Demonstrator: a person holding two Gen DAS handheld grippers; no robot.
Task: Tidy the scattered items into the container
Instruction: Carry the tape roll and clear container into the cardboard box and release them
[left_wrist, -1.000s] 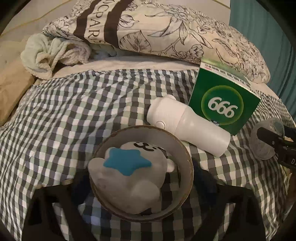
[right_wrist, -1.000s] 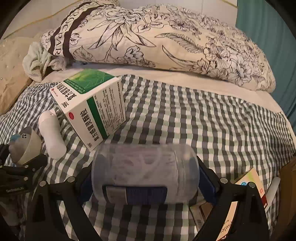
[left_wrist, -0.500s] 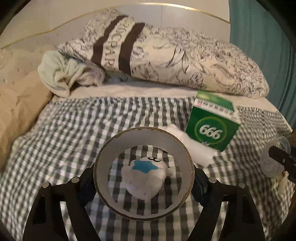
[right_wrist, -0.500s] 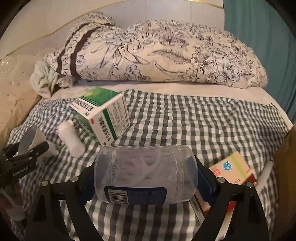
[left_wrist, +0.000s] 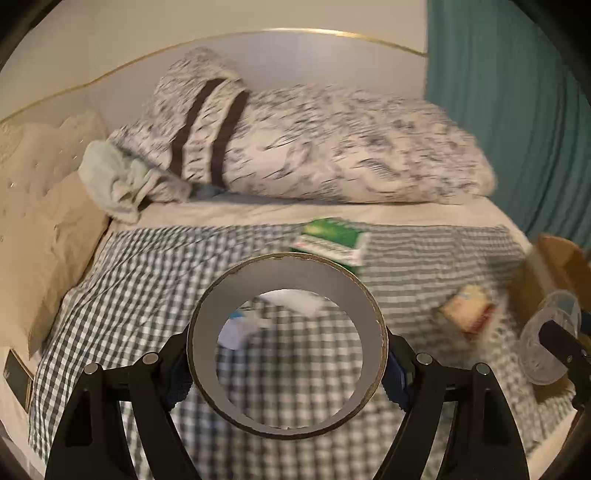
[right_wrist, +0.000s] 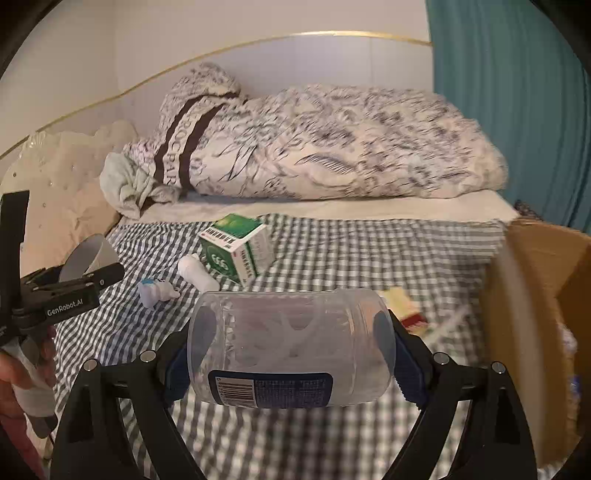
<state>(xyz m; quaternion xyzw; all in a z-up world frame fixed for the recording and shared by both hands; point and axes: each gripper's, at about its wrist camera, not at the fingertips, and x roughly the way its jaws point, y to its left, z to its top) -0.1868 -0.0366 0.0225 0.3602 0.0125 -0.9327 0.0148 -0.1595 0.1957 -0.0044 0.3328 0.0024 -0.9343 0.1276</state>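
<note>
My left gripper (left_wrist: 288, 354) is shut on a wide tape roll (left_wrist: 288, 273), held up above the checked blanket (left_wrist: 147, 280). My right gripper (right_wrist: 291, 350) is shut on a clear plastic jar (right_wrist: 291, 325) that lies sideways with its barcode label facing me. A brown cardboard box (right_wrist: 535, 295) stands open at the right. On the blanket lie a green "666" carton (right_wrist: 236, 251), a white bottle (right_wrist: 197, 273), a small grey plush toy with a blue star (right_wrist: 155, 291) and a yellow and red packet (right_wrist: 402, 306). The left gripper (right_wrist: 74, 280) shows at the right wrist view's left edge.
A flowered duvet (right_wrist: 332, 147) and a pale green towel (right_wrist: 125, 184) lie across the head of the bed. Beige cushions (left_wrist: 48, 221) line the left side. A teal curtain (right_wrist: 517, 110) hangs at the right, behind the box.
Both grippers rose and drew back with their loads. The tape roll came up off the plush toy, which stays on the blanket. The cardboard box came into view at the right.
</note>
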